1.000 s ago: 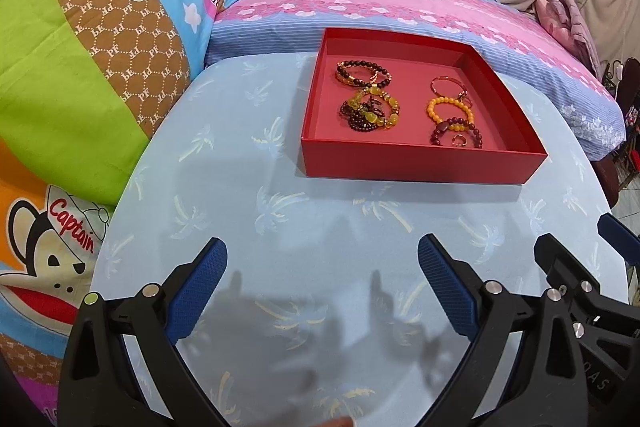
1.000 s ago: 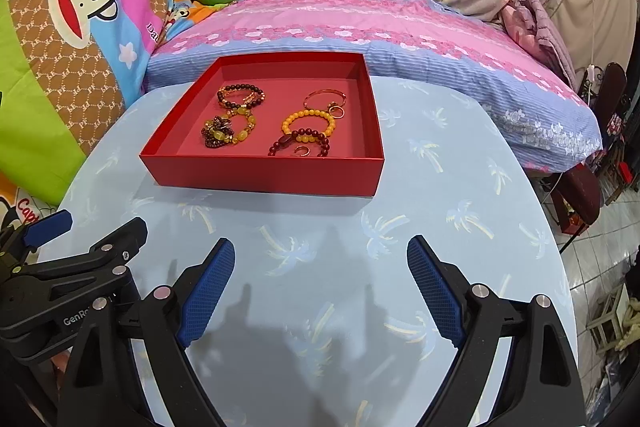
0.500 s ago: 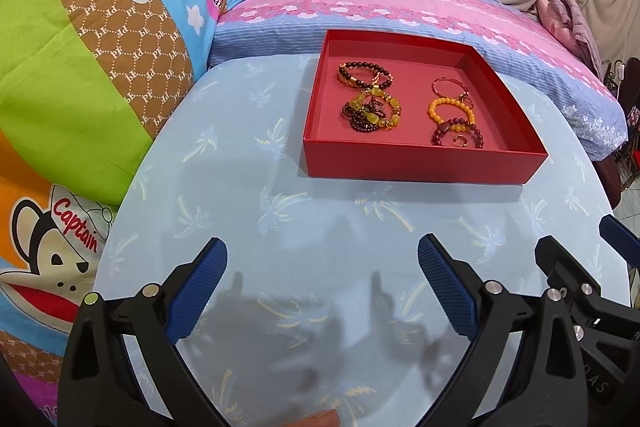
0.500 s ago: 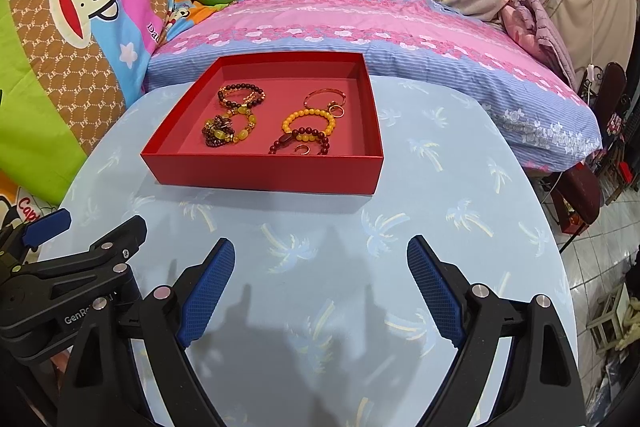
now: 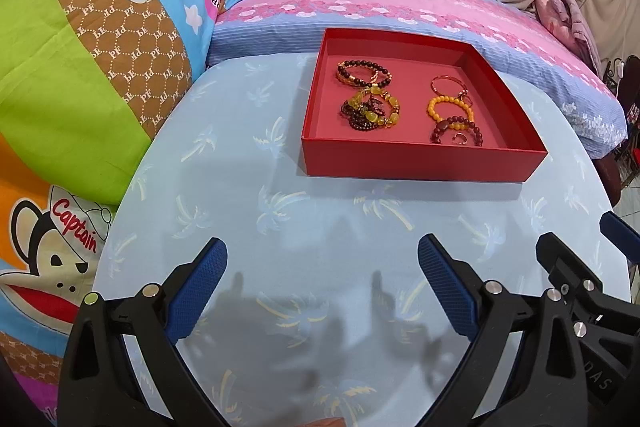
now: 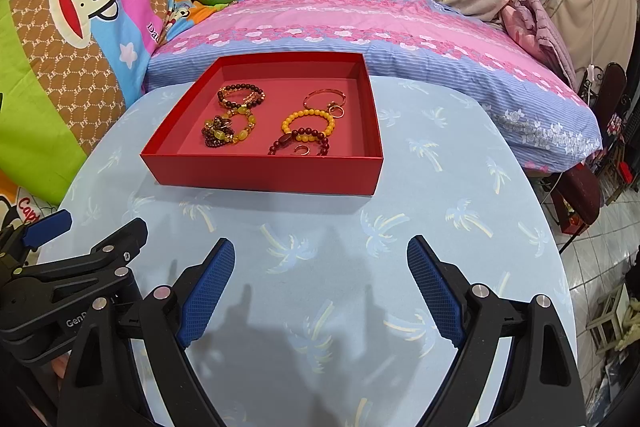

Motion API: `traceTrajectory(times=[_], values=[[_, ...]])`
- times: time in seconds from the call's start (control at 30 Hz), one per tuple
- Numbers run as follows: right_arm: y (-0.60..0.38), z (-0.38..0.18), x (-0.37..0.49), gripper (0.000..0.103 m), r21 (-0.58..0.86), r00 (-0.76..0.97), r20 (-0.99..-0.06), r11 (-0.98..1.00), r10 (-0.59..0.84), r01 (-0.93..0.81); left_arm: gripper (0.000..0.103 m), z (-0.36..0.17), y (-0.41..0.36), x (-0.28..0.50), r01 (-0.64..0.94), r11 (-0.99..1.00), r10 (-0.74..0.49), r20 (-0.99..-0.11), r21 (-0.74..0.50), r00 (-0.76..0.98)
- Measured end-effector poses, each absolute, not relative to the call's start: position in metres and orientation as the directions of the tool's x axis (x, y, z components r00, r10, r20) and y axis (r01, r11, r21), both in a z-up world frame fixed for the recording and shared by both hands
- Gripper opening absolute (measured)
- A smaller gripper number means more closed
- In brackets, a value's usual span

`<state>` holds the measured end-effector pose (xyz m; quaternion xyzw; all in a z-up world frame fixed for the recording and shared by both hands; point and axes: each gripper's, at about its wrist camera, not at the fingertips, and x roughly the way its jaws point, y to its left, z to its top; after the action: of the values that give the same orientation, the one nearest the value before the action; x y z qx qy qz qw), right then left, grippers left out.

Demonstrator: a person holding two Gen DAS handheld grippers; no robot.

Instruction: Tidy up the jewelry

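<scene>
Both views are bright and evenly lit, colours vivid and focus sharp across the middle. Soft grey shadows of each tool fall on the tabletop [image 5: 248, 187] toward its near edge, and the red box [image 5: 420, 163] casts a thin shadow along its near wall. Fisheye distortion bends the tabletop edges, and the frame corners go black.

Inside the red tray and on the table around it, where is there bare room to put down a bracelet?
Inside the red tray, the right strip beside the orange bead bracelet is bare, as is the far strip behind the dark bead bracelet. The middle is crowded. On the table, the widest free patches lie right of the tray and between its front wall and the tools.
</scene>
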<state>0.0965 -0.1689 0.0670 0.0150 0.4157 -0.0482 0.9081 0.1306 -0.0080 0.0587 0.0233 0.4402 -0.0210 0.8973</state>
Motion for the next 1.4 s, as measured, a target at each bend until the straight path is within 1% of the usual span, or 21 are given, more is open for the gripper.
traceTrajectory(times=[1.4], values=[[-0.1666, 0.0679, 0.0969, 0.084, -0.007, 0.648, -0.758, 0.995, -0.069, 0.097, 0.092, 0.0578, -0.0076, 0.1327, 0.057, 0.998, -0.009, -0.792, 0.033, 0.610]])
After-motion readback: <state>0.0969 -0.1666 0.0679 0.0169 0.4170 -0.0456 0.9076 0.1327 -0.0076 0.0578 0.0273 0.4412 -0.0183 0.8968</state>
